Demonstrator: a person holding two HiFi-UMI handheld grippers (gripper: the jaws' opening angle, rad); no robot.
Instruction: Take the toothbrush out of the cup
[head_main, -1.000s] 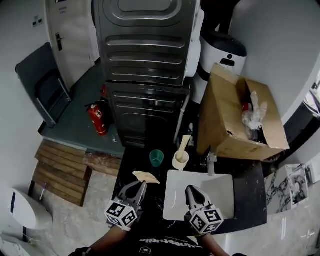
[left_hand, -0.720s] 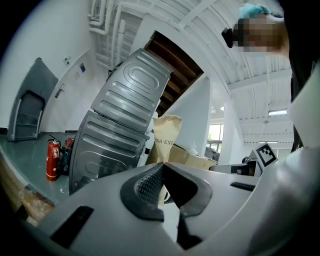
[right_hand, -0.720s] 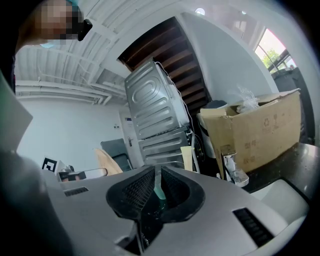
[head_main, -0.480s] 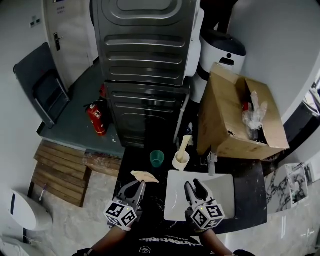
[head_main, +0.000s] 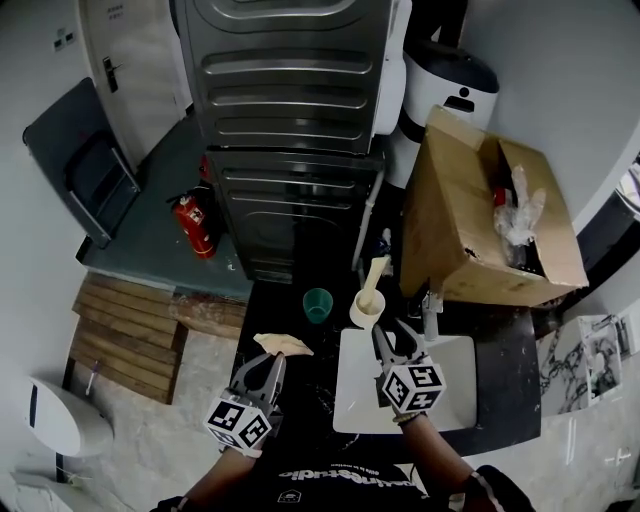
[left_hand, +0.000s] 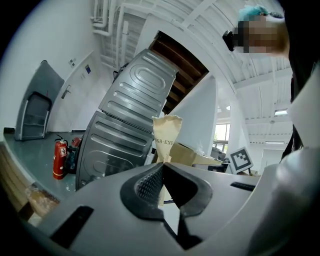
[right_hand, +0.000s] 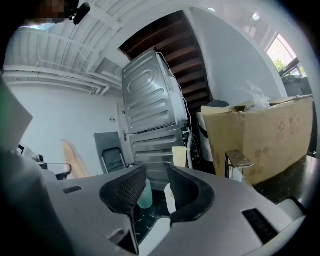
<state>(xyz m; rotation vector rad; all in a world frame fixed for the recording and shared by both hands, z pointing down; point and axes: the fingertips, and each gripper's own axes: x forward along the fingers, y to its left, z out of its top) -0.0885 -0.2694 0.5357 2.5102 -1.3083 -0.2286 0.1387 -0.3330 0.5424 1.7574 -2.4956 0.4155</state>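
Note:
A white cup stands on the dark counter behind the sink, with a cream wrapped toothbrush upright in it. My right gripper is just short of the cup; its jaws are opening and nothing is between them. The right gripper view looks past the right gripper at the white cup straight ahead. My left gripper is shut on another cream wrapped toothbrush, left of the sink. In the left gripper view this packet sticks up from the left gripper.
A green cup stands left of the white cup. The white sink lies under my right gripper, with its faucet at the back right. An open cardboard box stands to the right, stacked metal machines behind.
My right gripper has moved forward over the sink toward the white cup, and its jaws have gone from shut to wide. The left gripper has stayed put with its packet.

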